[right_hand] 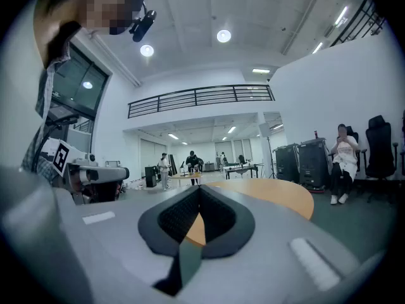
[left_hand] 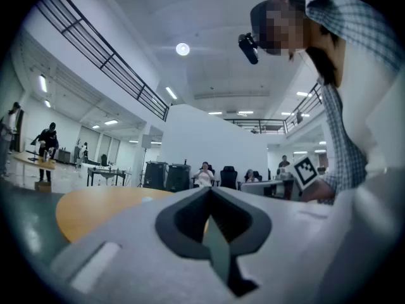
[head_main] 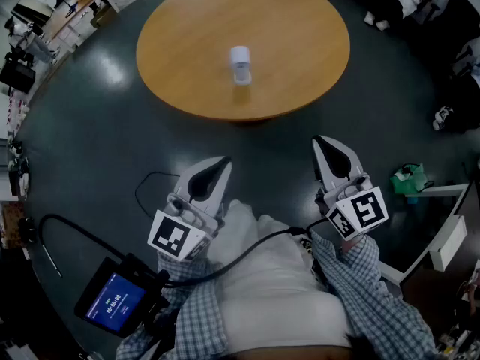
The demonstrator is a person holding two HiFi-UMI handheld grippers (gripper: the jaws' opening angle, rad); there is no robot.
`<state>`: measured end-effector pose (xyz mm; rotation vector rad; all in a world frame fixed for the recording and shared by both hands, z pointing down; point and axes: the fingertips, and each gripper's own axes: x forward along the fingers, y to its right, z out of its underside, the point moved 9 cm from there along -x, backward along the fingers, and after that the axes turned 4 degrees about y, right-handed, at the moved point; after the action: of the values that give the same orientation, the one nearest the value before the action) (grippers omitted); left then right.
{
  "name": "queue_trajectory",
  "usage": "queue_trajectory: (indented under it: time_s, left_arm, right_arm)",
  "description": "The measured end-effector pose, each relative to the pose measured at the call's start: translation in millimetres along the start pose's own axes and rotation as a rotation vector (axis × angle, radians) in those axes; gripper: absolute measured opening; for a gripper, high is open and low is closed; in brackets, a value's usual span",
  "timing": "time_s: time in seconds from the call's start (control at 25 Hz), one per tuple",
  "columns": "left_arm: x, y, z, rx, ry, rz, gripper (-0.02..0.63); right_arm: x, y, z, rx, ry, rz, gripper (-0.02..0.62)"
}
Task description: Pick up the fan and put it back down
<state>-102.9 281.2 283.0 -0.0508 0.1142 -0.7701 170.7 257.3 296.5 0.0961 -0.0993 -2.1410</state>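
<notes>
A wide hall with a dark, glossy floor [head_main: 97, 141] surrounds a round wooden surface [head_main: 187, 58]. A balcony railing [right_hand: 199, 99] runs along the far wall under the ceiling lights. The fan [head_main: 241, 64], small and white, stands upright near the middle of the surface with nothing else beside it, well apart from both tools.

The person stands back from the rim of the surface and holds both tools close to the body, above the floor and pointing towards the surface. The left hand-held gripper [head_main: 225, 161] is clenched. In its own view the tips meet at a point, and only a sliver of the wooden top shows through the hollow behind them, so it grasps nothing. The right hand-held gripper [head_main: 321, 141] is likewise clenched and empty. Its dark pads [right_hand: 169, 219] close together at the front, with the wooden top visible beyond them.

Checked sleeves [head_main: 367, 291] cover the person's arms. A black cable [head_main: 247, 246] runs from the person's middle down to a small device with a lit blue screen [head_main: 114, 300] at the lower left. A green bag [head_main: 409, 178] lies on the floor at the right. A seated person [right_hand: 343, 160] and black cases [right_hand: 302, 163] show in the background of the right gripper view.
</notes>
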Motion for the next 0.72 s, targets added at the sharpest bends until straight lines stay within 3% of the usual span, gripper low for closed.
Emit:
queue_trajectory:
  time_s: [0.48, 0.72]
  left_arm:
    - [-7, 2, -2, 0.04, 0.02, 0.002, -0.002]
    - [-5, -5, 1, 0.033, 0.036, -0.009, -0.002]
  right_arm:
    - [7, -13, 7, -0.012, 0.002, -0.042, 0.003]
    - [18, -9, 18, 0.036, -0.025, -0.033, 0.003]
